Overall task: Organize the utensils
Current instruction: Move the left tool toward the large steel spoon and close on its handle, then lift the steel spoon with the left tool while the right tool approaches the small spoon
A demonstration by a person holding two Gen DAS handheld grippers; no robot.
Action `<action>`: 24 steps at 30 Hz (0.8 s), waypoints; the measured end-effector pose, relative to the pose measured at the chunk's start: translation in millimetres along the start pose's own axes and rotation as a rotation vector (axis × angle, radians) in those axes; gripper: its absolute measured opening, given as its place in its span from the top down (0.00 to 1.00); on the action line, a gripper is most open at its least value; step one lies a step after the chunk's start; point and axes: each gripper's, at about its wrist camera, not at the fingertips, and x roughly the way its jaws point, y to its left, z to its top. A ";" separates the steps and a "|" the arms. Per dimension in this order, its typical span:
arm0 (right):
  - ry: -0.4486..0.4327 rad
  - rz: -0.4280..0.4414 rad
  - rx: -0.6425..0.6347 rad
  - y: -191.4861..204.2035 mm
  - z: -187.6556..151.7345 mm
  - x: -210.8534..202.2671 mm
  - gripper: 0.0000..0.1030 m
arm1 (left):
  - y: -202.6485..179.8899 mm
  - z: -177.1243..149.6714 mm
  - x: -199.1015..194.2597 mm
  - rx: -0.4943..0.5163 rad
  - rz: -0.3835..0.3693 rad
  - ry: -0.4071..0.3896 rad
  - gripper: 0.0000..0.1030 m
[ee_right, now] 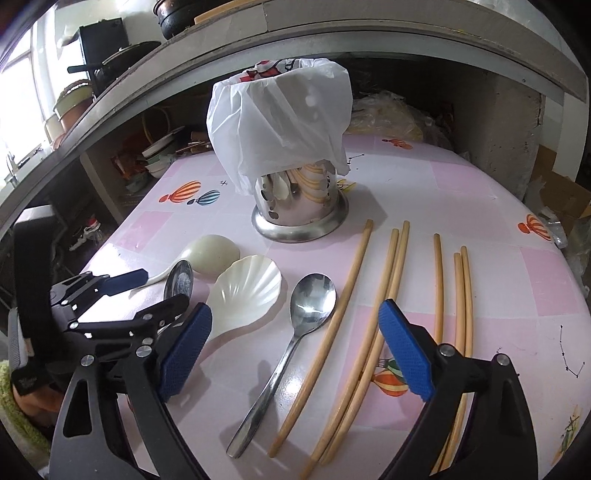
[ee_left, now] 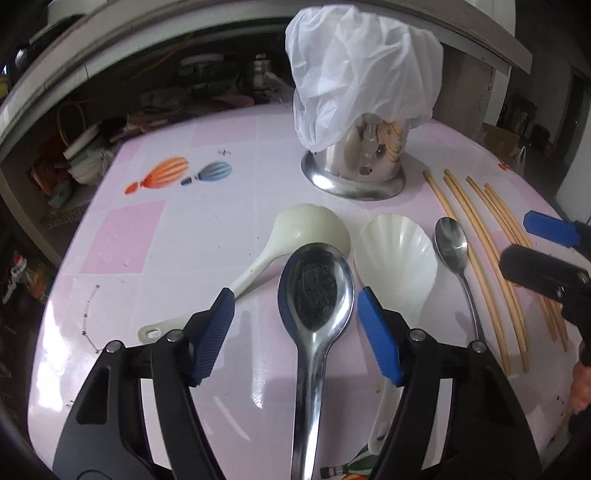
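Note:
My left gripper [ee_left: 297, 332] is open and straddles a large steel spoon [ee_left: 316, 291] lying on the table; its blue pads stand clear of the spoon on both sides. A cream plastic spoon [ee_left: 310, 232], a white shell-shaped spoon [ee_left: 395, 251] and a small steel spoon [ee_left: 450, 240] lie around it. My right gripper [ee_right: 295, 350] is open low over the small steel spoon's handle [ee_right: 266, 391] and several bamboo chopsticks [ee_right: 391, 280], gripping nothing. A steel utensil holder [ee_right: 299, 214], holding spoons and chopsticks, stands behind with a white plastic bag [ee_right: 280, 122] draped over its top.
The table wears a pink checked cloth [ee_left: 122, 240] with balloon prints. A cluttered shelf [ee_left: 85, 147] runs behind and to the left, under a concrete counter edge [ee_right: 369, 29]. A cardboard box [ee_right: 565, 192] sits off the right side.

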 end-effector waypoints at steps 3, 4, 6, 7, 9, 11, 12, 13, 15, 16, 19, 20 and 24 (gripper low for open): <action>0.003 0.003 0.004 -0.6 -1.1 1.9 0.13 | 1.5 2.2 5.2 -0.011 -0.025 0.019 0.36; 0.004 0.004 0.007 -1.1 -1.3 2.3 0.13 | 2.0 3.1 7.6 -0.016 -0.031 0.029 0.36; 0.006 0.007 0.013 -2.1 -2.2 3.6 0.13 | 2.6 5.3 12.8 -0.029 -0.026 0.052 0.37; 0.007 0.009 0.014 -2.0 -2.5 3.9 0.13 | 2.8 5.9 14.9 -0.036 -0.026 0.061 0.37; 0.005 0.010 0.014 -2.2 -3.7 3.2 0.13 | 3.8 7.0 18.4 -0.049 -0.021 0.075 0.39; 0.002 0.011 0.014 -3.2 -5.2 2.4 0.13 | 3.4 7.4 21.3 -0.053 -0.015 0.085 0.40; 0.000 0.011 0.014 -3.7 -5.7 1.9 0.13 | 2.6 7.5 21.6 -0.051 -0.013 0.088 0.40; -0.001 0.012 0.015 -4.2 -6.2 1.5 0.13 | 1.3 7.9 21.9 -0.047 -0.011 0.091 0.40; -0.003 0.013 0.022 -6.0 -7.7 0.0 0.13 | 0.2 8.8 21.8 -0.047 -0.015 0.096 0.40; -0.004 0.014 0.026 -6.9 -8.5 -0.9 0.13 | -0.6 9.3 21.9 -0.048 -0.015 0.099 0.40; -0.009 0.015 0.031 -9.2 -10.3 -4.0 0.13 | -2.7 10.5 23.2 -0.050 0.002 0.105 0.40; -0.010 0.016 0.032 -9.8 -11.4 -5.0 0.13 | -3.2 10.7 23.5 -0.052 0.007 0.105 0.41; -0.017 0.017 0.030 -11.3 -12.8 -9.8 0.14 | -4.3 11.1 24.0 -0.058 0.038 0.102 0.47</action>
